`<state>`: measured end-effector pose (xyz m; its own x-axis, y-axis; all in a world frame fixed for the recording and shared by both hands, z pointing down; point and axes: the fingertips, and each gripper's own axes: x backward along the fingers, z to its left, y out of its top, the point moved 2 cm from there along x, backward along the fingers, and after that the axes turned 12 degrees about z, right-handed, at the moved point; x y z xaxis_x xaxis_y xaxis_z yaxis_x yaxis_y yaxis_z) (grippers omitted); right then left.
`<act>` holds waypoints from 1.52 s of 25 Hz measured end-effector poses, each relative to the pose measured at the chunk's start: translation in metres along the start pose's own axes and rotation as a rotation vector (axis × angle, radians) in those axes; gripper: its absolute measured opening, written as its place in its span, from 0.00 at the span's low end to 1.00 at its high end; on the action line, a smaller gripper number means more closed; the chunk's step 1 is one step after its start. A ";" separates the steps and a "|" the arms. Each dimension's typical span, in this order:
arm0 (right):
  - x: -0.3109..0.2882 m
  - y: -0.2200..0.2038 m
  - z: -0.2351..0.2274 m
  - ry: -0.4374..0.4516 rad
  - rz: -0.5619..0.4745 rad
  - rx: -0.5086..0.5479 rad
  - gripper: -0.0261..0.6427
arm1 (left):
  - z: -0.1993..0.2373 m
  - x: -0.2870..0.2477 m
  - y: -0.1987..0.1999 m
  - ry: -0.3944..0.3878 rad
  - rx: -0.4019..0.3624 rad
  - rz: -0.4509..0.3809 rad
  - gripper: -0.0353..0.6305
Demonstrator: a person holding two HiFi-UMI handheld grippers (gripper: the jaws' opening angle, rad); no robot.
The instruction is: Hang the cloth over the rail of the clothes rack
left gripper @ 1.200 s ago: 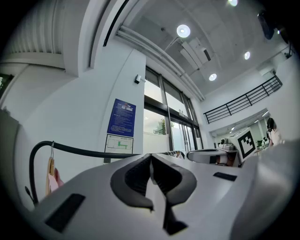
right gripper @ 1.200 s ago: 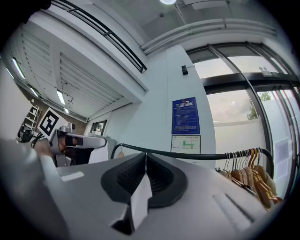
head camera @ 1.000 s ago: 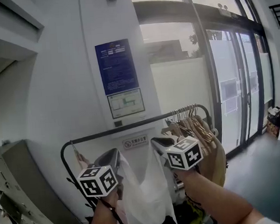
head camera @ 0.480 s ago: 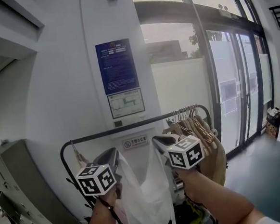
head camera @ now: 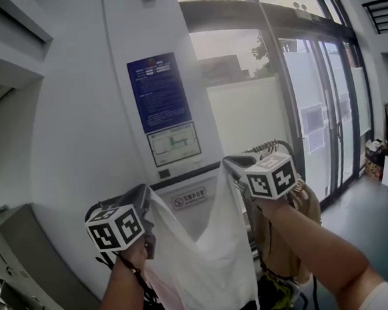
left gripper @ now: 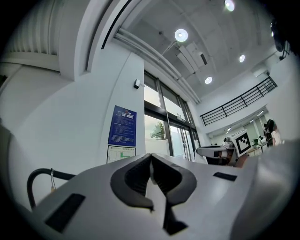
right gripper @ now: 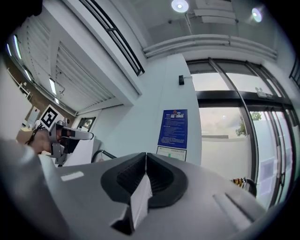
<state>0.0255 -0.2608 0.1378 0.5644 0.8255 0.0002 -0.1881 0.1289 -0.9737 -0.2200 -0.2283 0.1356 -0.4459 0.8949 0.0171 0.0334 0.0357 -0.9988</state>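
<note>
A white cloth (head camera: pixel 202 264) hangs stretched between my two grippers, its top edge sagging in the middle. My left gripper (head camera: pixel 143 192) is shut on the cloth's left top corner, my right gripper (head camera: pixel 229 161) on the right top corner. A thin strip of the cloth (left gripper: pixel 150 174) shows between the closed left jaws, and a white fold (right gripper: pixel 142 190) between the right ones. The black rail of the clothes rack (head camera: pixel 182 178) runs behind the cloth, just beyond the grippers. The corners are held at about rail height or slightly above.
Several hangers with beige garments (head camera: pixel 276 178) crowd the rail's right end. A white wall with a blue notice (head camera: pixel 159 93) stands right behind the rack. Glass doors (head camera: pixel 324 107) are at the right, a grey cabinet (head camera: pixel 22 265) at the left.
Both grippers have lifted the cloth and moved apart, the right one more. The cloth's top corners, below the rail before, are now level with it.
</note>
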 end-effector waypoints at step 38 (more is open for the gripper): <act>-0.478 0.063 -0.334 -0.140 0.159 0.037 0.05 | 0.403 -0.317 0.121 0.582 0.096 0.020 0.06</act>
<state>0.0129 -0.8307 0.0004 0.4089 0.9049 -0.1183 -0.2965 0.0092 -0.9550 -0.4346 -0.6871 -0.0093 0.1193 0.9928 -0.0063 -0.0565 0.0004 -0.9984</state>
